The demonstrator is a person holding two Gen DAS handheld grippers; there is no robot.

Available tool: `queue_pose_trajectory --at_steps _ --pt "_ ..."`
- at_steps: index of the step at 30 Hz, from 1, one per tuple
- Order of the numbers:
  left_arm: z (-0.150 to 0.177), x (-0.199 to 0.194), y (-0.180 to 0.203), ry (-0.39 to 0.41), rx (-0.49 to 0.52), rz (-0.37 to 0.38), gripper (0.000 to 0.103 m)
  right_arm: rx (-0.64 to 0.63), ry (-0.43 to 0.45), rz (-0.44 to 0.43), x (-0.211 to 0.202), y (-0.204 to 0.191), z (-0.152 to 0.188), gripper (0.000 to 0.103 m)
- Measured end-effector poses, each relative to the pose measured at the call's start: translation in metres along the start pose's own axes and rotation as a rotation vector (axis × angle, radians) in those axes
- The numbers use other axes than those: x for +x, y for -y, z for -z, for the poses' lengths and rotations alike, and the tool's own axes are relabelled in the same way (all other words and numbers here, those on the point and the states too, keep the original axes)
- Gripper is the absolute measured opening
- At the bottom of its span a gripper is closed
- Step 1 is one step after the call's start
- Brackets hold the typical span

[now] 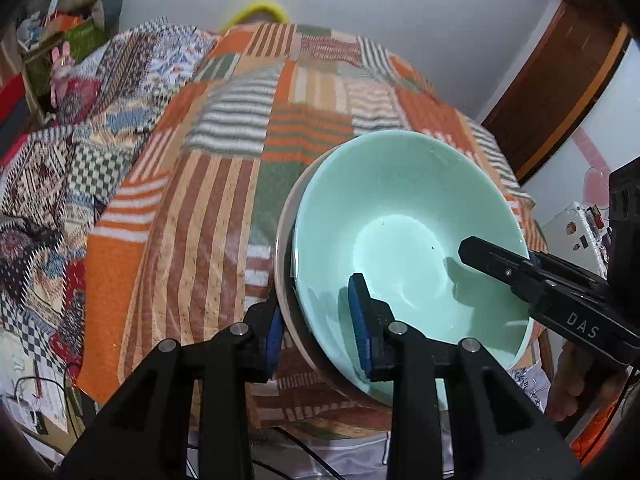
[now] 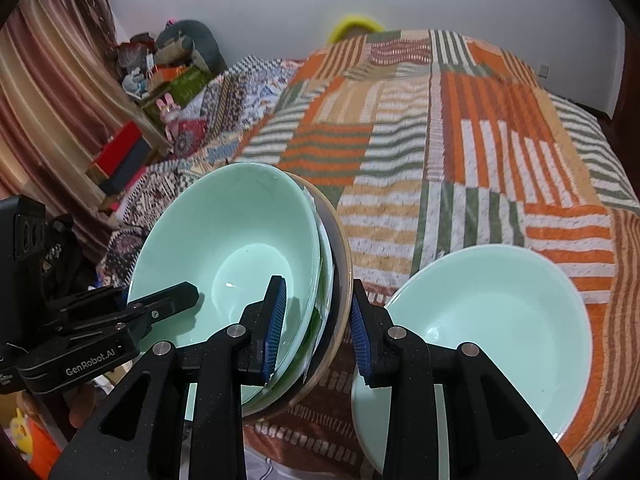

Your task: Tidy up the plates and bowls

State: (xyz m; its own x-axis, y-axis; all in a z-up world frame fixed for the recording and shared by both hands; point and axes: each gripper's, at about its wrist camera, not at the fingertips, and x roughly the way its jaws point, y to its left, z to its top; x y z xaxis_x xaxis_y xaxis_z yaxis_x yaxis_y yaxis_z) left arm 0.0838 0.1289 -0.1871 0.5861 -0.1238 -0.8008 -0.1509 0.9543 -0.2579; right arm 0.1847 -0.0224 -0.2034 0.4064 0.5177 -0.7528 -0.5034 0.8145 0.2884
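A stack of mint-green bowls (image 1: 400,216) (image 2: 224,240) nested in a darker outer bowl (image 2: 340,264) is held tilted above the bed. My left gripper (image 1: 316,332) is shut on the stack's rim, one blue pad (image 1: 358,320) inside the bowl and the other outside. My right gripper (image 2: 316,324) is shut on the opposite rim, one pad (image 2: 276,320) inside. It shows in the left wrist view (image 1: 520,276), and the left gripper shows in the right wrist view (image 2: 160,312). A second mint-green bowl (image 2: 500,312) lies on the bed to the right.
A patchwork quilt in orange, green and white stripes (image 1: 224,184) (image 2: 460,140) covers the bed. Boxes and soft toys (image 2: 160,80) pile up at the far left. A wooden door (image 1: 560,92) stands at the right. A yellow object (image 2: 354,26) lies at the bed's far end.
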Motion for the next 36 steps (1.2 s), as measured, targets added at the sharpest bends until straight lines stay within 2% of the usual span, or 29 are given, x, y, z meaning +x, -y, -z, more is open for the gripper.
queue_pose_trajectory --at_steps 7,19,27,36 --pt "-0.007 -0.028 0.023 0.063 0.049 0.006 0.030 0.004 0.070 -0.001 -0.030 0.001 -0.004 0.028" --pt "-0.010 -0.049 0.068 0.107 0.119 0.050 0.030 0.035 0.159 0.024 -0.072 0.023 -0.001 0.028" --pt "-0.011 -0.048 0.096 0.108 0.163 0.083 0.030 0.067 0.193 0.050 -0.093 0.045 0.005 0.028" --pt "-0.009 -0.030 0.125 0.070 0.208 0.109 0.030 0.107 0.201 0.088 -0.105 0.068 0.016 0.028"
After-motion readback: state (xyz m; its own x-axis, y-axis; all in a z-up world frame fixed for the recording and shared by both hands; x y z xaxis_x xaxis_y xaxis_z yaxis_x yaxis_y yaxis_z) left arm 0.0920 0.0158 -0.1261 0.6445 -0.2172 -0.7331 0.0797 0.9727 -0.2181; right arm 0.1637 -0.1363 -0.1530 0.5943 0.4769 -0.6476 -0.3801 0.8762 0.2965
